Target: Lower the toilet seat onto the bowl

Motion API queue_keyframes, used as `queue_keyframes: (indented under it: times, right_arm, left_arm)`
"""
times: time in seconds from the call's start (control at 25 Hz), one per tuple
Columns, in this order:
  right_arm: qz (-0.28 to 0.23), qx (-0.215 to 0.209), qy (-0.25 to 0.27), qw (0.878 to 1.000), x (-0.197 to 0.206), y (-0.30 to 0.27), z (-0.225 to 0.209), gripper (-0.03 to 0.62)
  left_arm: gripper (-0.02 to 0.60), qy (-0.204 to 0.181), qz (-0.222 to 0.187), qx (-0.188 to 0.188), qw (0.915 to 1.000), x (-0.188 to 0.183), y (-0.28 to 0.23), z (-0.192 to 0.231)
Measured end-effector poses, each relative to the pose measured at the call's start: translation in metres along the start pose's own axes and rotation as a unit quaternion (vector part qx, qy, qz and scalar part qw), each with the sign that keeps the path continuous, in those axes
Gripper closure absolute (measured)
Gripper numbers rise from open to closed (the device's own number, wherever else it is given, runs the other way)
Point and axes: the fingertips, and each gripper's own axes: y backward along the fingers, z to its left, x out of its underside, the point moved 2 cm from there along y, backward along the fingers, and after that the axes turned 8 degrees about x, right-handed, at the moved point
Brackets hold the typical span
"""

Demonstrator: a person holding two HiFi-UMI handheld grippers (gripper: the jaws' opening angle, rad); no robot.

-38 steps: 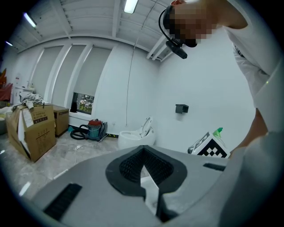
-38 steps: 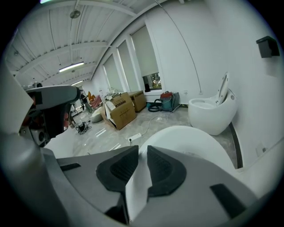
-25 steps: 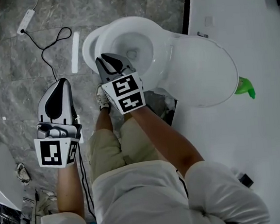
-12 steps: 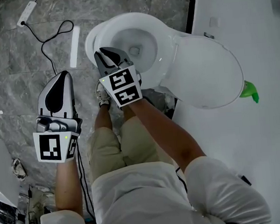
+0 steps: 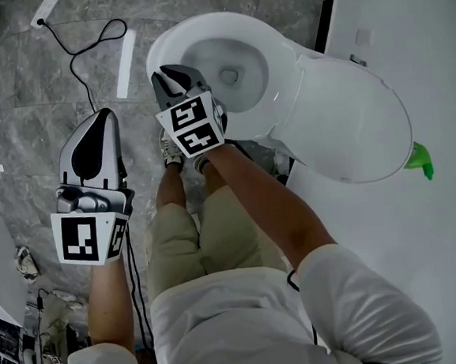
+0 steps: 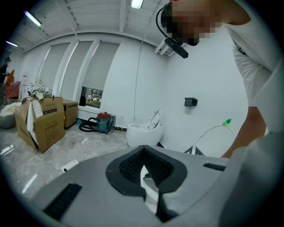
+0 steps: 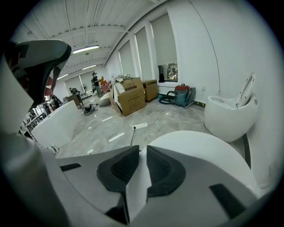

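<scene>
The white toilet bowl stands at the top of the head view, its lid raised against the wall on the right. The toilet seat lies over the bowl's rim; whether it rests on it I cannot tell. My right gripper is at the seat's near left edge, shut on it. In the right gripper view a thin white edge sits between the pads of that gripper, with the seat curving away beyond. My left gripper hangs shut and empty over the floor, left of the toilet; in its own view the left gripper holds nothing.
A black cable and a power strip lie on the grey marble floor left of the bowl. A green object sits by the white wall at right. The person's shoe is beside the bowl. Cardboard boxes and another toilet stand farther off.
The seat, earlier offset to the left of the bowl's rim, now lines up over it, with the right gripper still on its edge. The left gripper has barely moved.
</scene>
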Motion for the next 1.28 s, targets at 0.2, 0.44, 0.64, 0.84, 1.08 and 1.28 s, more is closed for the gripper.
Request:
queue_keyframes:
  times: [0.2,0.44,0.64,0.84,1.08,1.28]
  right_arm:
    - [0.016,0.002,0.004,1.000,0.014,-0.024,0.003,0.546]
    - [0.034,-0.004,0.009,0.999,0.032,-0.052,0.007,0.549]
    - [0.059,-0.002,-0.019,0.998,0.047,-0.073,0.006,0.559]
    - [0.087,-0.012,0.006,0.996,0.056,-0.092,0.008,0.562]
    - [0.138,-0.034,0.029,0.989,0.070,-0.109,0.011,0.566]
    - [0.147,-0.038,0.013,0.988,0.074,-0.119,0.007,0.572]
  left_arm:
    - [0.581,0.000,0.011,-0.006,0.9999,0.008,0.002,0.008]
    - [0.581,-0.002,0.021,-0.010,0.9997,0.017,0.000,0.012]
    - [0.581,0.001,0.027,-0.007,0.9996,0.026,-0.006,0.015]
    - [0.581,0.004,0.029,-0.004,0.9996,0.030,-0.013,0.021]
    - [0.581,0.008,0.025,-0.004,0.9997,0.023,-0.024,0.030]
    - [0.581,0.011,0.027,-0.006,0.9996,0.027,-0.030,0.034]
